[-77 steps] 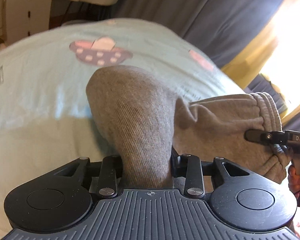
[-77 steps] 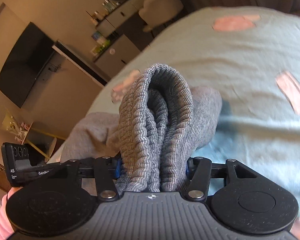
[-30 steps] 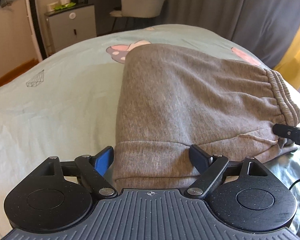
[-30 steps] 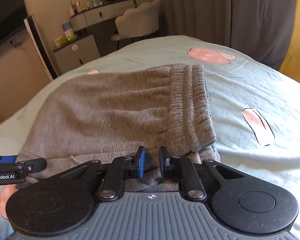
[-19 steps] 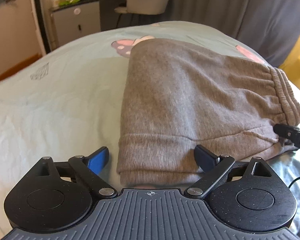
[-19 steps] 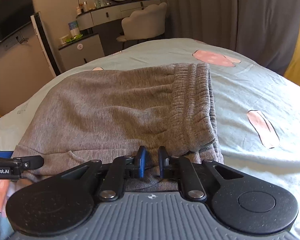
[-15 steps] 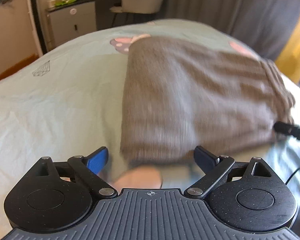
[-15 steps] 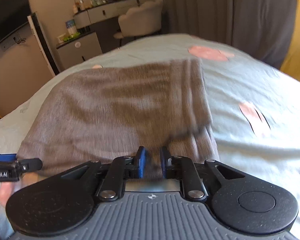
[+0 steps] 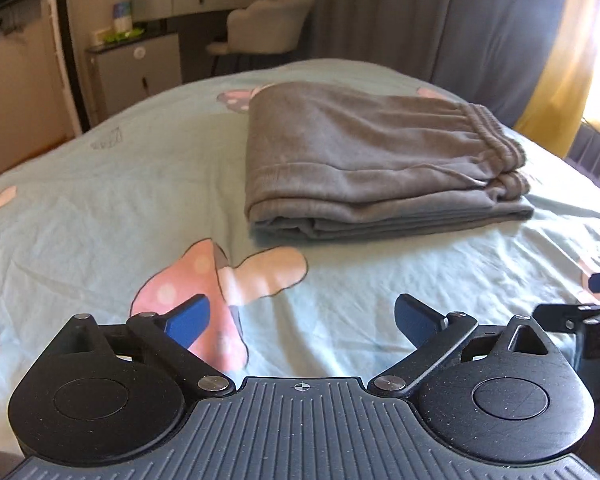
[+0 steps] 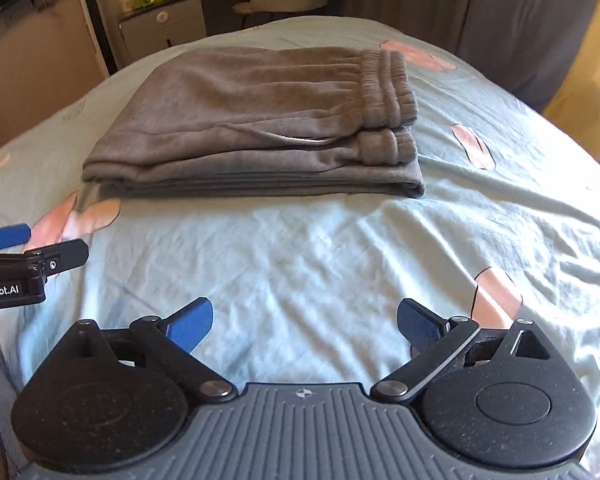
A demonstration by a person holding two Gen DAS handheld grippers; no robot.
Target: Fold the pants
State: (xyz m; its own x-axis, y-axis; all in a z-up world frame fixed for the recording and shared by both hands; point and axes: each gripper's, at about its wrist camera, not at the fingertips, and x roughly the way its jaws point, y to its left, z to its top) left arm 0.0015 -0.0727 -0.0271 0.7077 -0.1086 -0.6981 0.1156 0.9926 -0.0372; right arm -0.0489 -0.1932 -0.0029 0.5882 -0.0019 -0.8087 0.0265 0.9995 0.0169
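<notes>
The grey pants (image 9: 364, 160) lie folded in a flat stack on the light blue bed sheet (image 9: 100, 184), waistband to the right. They also show in the right wrist view (image 10: 260, 120). My left gripper (image 9: 302, 316) is open and empty, well short of the stack's near edge. My right gripper (image 10: 305, 322) is open and empty too, a similar way back from the stack. Each gripper's fingers show at the edge of the other's view, the right one (image 9: 580, 308) and the left one (image 10: 24, 256).
The sheet (image 10: 340, 260) is wrinkled and printed with pink mushroom shapes (image 9: 204, 292). Beyond the bed stand a grey cabinet (image 9: 136, 68), a dressing table with a chair (image 9: 268, 28) and dark curtains (image 9: 480, 20). Bright yellow curtain at the right (image 9: 560, 60).
Both grippers have let go of the pants, opened wide and pulled back toward me. The folded pants now lie alone on the bed.
</notes>
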